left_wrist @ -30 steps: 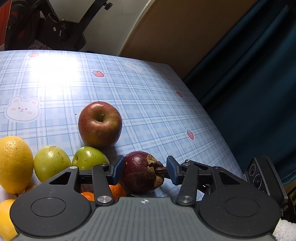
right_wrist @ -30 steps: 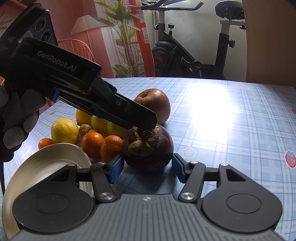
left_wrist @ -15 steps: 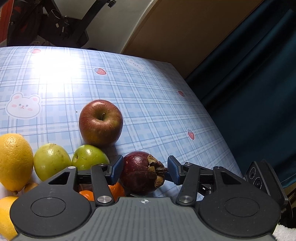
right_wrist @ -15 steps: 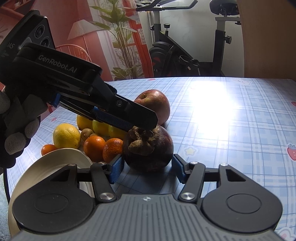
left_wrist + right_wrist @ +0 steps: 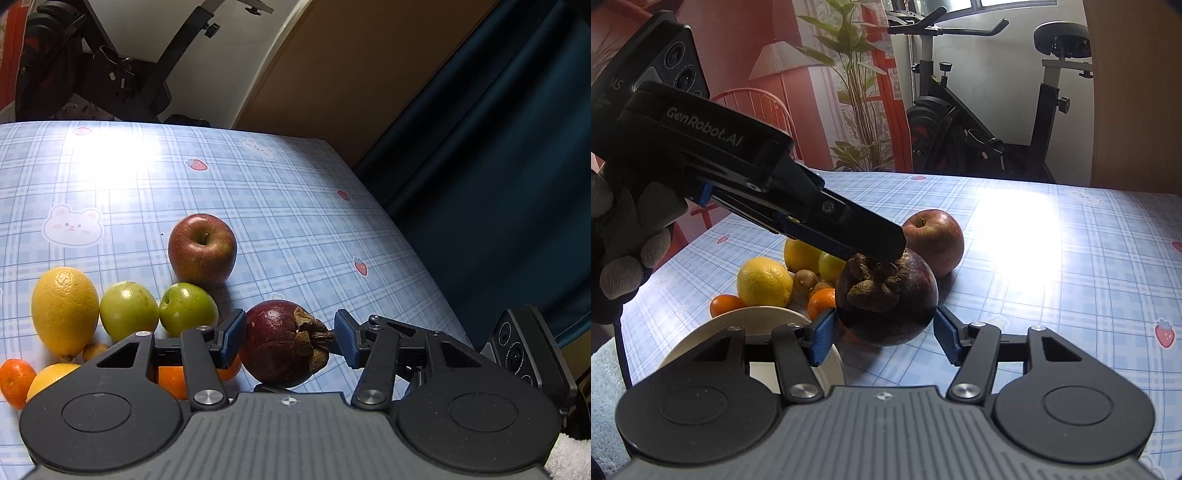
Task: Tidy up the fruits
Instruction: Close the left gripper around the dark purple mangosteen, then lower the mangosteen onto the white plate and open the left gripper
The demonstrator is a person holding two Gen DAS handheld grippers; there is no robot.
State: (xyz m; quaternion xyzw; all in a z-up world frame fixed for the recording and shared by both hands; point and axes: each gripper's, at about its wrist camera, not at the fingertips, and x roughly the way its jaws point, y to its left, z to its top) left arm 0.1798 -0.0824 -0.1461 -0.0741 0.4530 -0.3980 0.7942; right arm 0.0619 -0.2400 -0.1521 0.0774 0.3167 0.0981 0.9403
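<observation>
Both grippers angle downward and clamp one mangosteen (image 5: pixel 284 343) from different sides, the left gripper (image 5: pixel 290 338) with its pads (image 5: pixel 232 338) pressed against it, the right gripper (image 5: pixel 886 338) likewise, a gloved hand (image 5: pixel 624 236) gripping the left one's handle.

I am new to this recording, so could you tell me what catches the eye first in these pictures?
The dark purple mangosteen draws the eye in the foreground of both views, gripped at once by the right claw and the left claw. Behind it a red apple sits on the blue checked tablecloth, with a lemon and green fruits clustered beside it.
</observation>
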